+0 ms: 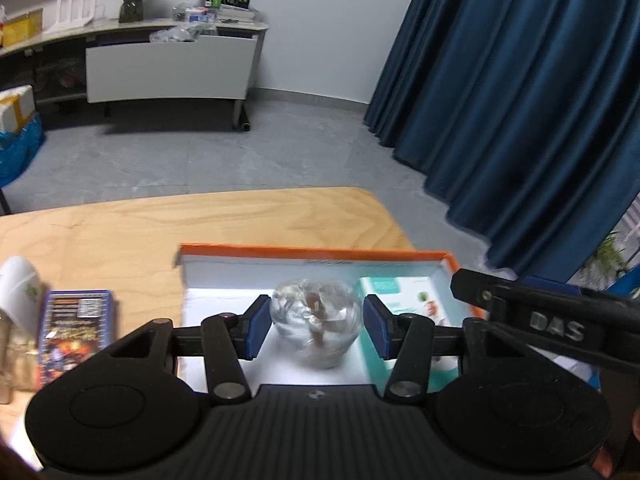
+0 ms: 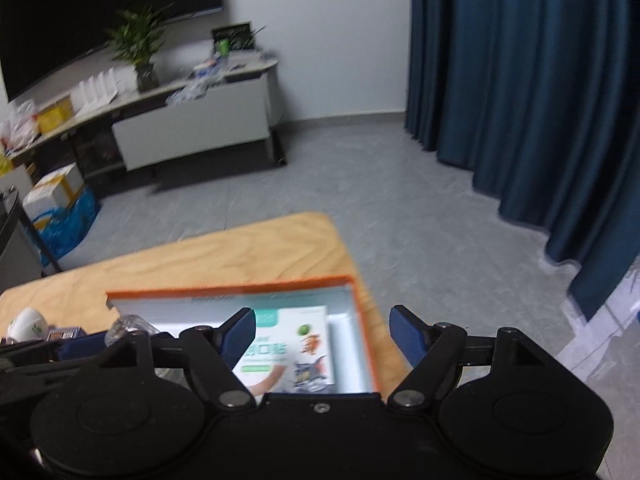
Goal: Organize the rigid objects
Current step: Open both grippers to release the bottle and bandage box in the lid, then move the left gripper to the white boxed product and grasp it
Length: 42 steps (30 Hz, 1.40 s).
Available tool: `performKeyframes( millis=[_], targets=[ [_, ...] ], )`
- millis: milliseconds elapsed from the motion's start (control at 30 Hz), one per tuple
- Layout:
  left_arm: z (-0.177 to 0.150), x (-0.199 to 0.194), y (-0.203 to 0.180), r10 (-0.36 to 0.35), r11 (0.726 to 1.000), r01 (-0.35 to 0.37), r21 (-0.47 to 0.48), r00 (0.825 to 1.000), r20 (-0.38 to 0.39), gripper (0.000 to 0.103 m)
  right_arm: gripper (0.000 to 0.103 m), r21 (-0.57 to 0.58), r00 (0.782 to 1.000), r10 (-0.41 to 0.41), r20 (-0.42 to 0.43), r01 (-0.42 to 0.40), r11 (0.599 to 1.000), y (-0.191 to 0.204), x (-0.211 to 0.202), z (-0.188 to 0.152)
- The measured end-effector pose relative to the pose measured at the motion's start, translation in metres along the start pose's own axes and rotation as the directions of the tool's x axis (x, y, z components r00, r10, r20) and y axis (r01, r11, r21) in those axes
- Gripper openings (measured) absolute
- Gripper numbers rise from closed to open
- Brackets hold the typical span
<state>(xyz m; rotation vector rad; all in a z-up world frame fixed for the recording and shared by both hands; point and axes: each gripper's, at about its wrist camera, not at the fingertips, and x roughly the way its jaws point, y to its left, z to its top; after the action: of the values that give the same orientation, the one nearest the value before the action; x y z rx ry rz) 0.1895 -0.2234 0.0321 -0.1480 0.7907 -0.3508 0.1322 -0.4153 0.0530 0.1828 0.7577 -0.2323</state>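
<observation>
A clear round plastic jar [image 1: 316,320] with something brown inside stands on the white floor of an orange-rimmed box [image 1: 320,249]. My left gripper [image 1: 317,322] is shut on it, one blue pad against each side. A flat teal-and-white carton [image 1: 400,292] lies in the box's right half. In the right wrist view, my right gripper [image 2: 322,332] hangs open and wide above that carton [image 2: 296,344], with nothing between its pads. The jar [image 2: 128,326] shows at the left of that view, partly hidden by the left gripper's black frame. The right gripper's arm crosses the left wrist view at the right.
A blue printed packet [image 1: 76,332] and a white cup [image 1: 20,288] sit on the wooden table [image 1: 200,220] left of the box. The table's far edge and right corner lie just beyond the box. Grey floor, dark blue curtains [image 1: 520,100] and a white desk [image 1: 168,68] lie beyond.
</observation>
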Motion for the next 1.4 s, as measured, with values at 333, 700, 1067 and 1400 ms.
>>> performKeyframes(
  millis=[333,700,1067,1400],
  targets=[
    [0.007,-0.036,0.002,0.036,0.999,-0.036,-0.010,0.999,0.037,0.084,0.089,0.003,0.998,0.021,0.052,-0.022,1.000,-0.002,-0.038,-0.004],
    [-0.019,-0.088,0.028,0.165,0.986,-0.165,-0.035,0.986,-0.004,0.092,0.090,-0.057,0.994,0.106,0.016,-0.105,0.993,0.034,-0.064,-0.033],
    [-0.051,-0.125,0.073,0.199,0.969,-0.203,-0.141,0.979,-0.039,0.093,0.090,-0.068,0.987,0.158,-0.036,-0.160,0.985,0.062,-0.080,-0.071],
    [-0.075,-0.154,0.094,0.254,0.951,-0.256,-0.173,0.967,-0.032,0.093,0.090,-0.107,0.975,0.213,-0.068,-0.220,0.970,0.095,-0.086,-0.089]
  ],
)
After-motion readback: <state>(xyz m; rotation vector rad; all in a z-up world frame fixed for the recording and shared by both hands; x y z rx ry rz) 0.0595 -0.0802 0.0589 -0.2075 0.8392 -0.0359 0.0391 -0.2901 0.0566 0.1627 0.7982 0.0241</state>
